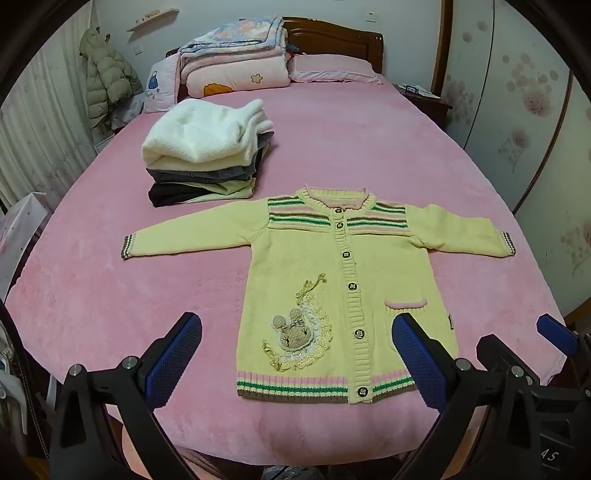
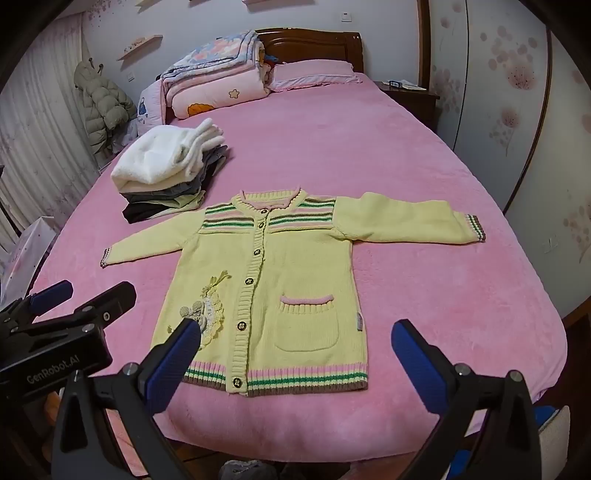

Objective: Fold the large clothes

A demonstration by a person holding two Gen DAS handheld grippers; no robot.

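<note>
Pink plush covers the bed (image 1: 369, 147), and at its near end a yellow knitted cardigan (image 1: 314, 288) lies face up and buttoned, both sleeves stretched out sideways, hem toward the foot of the bed. Beyond the cardigan's left sleeve sits a stack of folded clothes (image 1: 205, 155) topped by a white fleece; farther back, past that stack, bedding (image 1: 236, 59) is heaped against the wooden headboard (image 1: 332, 35).

Both tools hover just short of the cardigan's hem, touching nothing. The left gripper (image 1: 295, 354) has its blue-padded jaws spread wide, as does the right gripper (image 2: 295, 354), which hangs over the pocket side; neither holds cloth.

By the look of it, the garment is spread and ready but folding has not begun. The next move would seem to call for each gripper to go out to a sleeve, pinch it near the cuff and bring it across the chest, keeping the body flat on the soft, yielding cover.
</note>
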